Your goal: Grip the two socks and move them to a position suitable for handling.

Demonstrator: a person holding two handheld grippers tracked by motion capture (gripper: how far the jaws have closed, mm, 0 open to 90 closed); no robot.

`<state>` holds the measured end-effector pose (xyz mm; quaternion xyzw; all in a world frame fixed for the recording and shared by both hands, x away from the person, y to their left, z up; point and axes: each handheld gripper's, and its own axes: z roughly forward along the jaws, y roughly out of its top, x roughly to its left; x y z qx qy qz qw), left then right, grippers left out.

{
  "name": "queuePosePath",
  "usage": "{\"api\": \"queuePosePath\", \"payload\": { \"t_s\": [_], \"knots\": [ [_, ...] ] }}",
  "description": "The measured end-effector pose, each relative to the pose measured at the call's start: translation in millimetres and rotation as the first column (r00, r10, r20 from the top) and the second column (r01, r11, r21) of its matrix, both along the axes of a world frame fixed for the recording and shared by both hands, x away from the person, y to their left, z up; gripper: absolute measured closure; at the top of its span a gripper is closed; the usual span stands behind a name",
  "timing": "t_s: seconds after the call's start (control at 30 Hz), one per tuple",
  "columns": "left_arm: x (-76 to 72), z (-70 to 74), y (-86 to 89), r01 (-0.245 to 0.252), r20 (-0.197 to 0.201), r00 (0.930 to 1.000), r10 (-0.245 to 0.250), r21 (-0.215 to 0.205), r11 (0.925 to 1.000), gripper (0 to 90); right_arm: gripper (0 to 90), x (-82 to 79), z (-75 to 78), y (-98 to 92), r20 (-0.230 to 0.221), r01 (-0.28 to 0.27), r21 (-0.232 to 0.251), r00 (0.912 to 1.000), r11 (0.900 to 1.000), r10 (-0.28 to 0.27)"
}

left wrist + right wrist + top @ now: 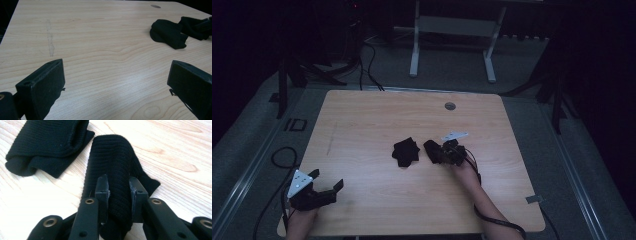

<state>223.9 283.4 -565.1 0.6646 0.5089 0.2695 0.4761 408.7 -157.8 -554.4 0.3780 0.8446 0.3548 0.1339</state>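
Observation:
Two black knit socks lie near the middle of the wooden table (377,120). One sock (405,151) (47,143) (167,33) lies folded and bunched by itself. Right beside it is the second sock (432,150) (113,167) (193,26), pinched in a fold between the jaws of my right gripper (444,152) (119,187), which is shut on it just above the tabletop. My left gripper (324,182) (115,75) rests at the table's front left corner, wide open with nothing between its jaws, far from both socks.
A round grey grommet (450,106) sits in the table near the far edge. A faint pale streak (50,40) marks the wood on the left. Beyond the table stand a white frame (452,40) and dark stands on grey carpet.

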Motion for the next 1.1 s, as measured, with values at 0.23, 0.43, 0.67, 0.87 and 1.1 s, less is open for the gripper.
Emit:
{"api": "queuePosePath", "payload": {
  "t_s": [0.23, 0.43, 0.67, 0.87, 1.1],
  "knots": [
    [0.3, 0.4, -0.4, -0.002, 0.003, 1.0000, 0.002, -0.004, 1.0000, 1.6, 74.5, -30.6, 39.2, -11.4, 0.069, -0.057, 0.083, 0.9963, 0.995, 0.051],
    [-0.2, 1.1, -0.5, -0.001, 0.005, 1.0000, 0.001, 0.001, 1.0000, 1.6, 74.4, -60.8, 47.7, -13.6, 0.076, -0.109, 0.094, 0.9919, 0.990, 0.102],
    [0.3, 0.7, -0.6, 0.000, 0.004, 1.0000, 0.000, -0.005, 1.0000, 1.6, 74.2, -102.4, 47.8, -20.7, 0.066, -0.135, 0.132, 0.9897, 0.982, 0.127],
    [0.6, 1.0, -2.7, 0.008, 0.001, 1.0000, -0.008, -0.004, 1.0000, 1.6, 74.0, -126.3, 44.0, -20.5, 0.073, -0.154, 0.137, 0.9868, 0.978, 0.145],
    [0.1, 0.9, -3.7, 0.018, -0.001, 0.9998, -0.018, -0.001, 0.9998, 1.6, 73.6, -127.1, 19.8, -16.8, 0.026, -0.137, 0.100, 0.9905, 0.985, 0.135]
  ]
}}
